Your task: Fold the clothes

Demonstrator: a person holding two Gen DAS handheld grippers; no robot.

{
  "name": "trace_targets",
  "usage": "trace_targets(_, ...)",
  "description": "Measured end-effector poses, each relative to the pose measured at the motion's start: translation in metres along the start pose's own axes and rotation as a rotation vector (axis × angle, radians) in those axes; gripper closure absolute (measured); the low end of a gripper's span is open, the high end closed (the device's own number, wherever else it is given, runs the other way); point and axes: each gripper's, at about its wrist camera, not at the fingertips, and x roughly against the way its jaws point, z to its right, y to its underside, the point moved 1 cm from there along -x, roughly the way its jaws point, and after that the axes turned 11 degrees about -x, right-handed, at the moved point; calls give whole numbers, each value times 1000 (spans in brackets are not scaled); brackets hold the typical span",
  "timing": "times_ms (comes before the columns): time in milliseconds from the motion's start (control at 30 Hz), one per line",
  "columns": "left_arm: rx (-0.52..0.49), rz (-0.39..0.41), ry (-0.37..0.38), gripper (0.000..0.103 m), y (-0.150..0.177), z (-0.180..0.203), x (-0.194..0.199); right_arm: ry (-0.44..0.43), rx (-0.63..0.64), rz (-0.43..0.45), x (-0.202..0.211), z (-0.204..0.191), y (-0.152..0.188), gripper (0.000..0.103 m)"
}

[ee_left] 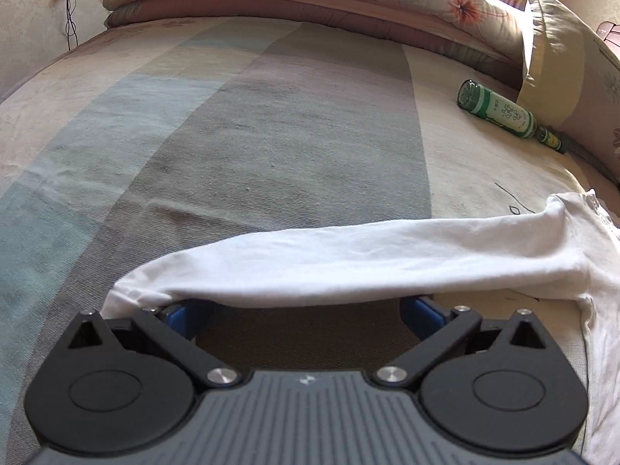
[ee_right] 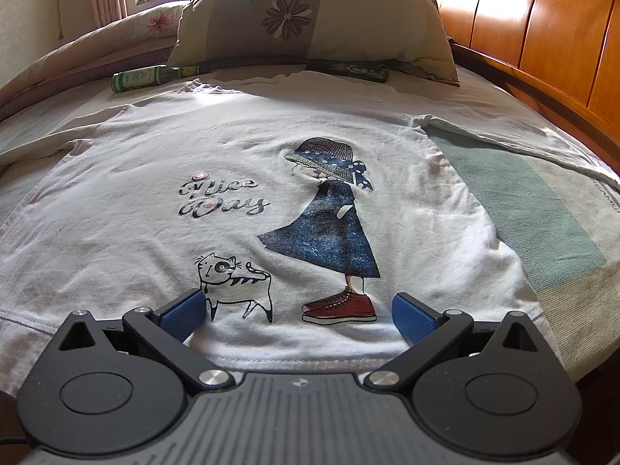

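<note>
White cotton long-sleeved shirt printed with a hatted girl, cat and "Nice Day" lies flat mid-frame on the striped bedsheet; its sleeve drapes over the left gripper, whose jaws are spread like the right gripper's.

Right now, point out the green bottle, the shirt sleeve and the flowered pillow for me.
green bottle (ee_left: 503, 113): left wrist view, on its white label.
shirt sleeve (ee_left: 348, 267): left wrist view, mid-length of the white sleeve.
flowered pillow (ee_right: 310, 15): right wrist view, on its front face beside the flower print.
</note>
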Motion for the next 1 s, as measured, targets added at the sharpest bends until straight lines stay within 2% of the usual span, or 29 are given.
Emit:
trace_targets(333, 149, 35, -174, 1, -9, -55, 24, -3, 2, 3, 0, 0, 0, 0)
trace_targets(433, 173, 55, -204, 1, -10, -62, 33, -2, 2, 3, 0, 0, 0, 0)
trace_targets(533, 191, 81, -156, 1, -13, -61, 39, -1, 1, 2, 0, 0, 0, 0)
trace_targets(667, 169, 97, -45, 1, -23, -40, 39, 5, -2, -1, 1, 0, 0, 0)
trace_targets(867, 21, 100, 93, 1, -39, 24, 31, 19, -5, -18, 0, -3, -2, 0)
trace_targets(1000, -73, 108, 165, 1, -52, 67, 26, 33, 2, -64, -1, -5, -9, 0)
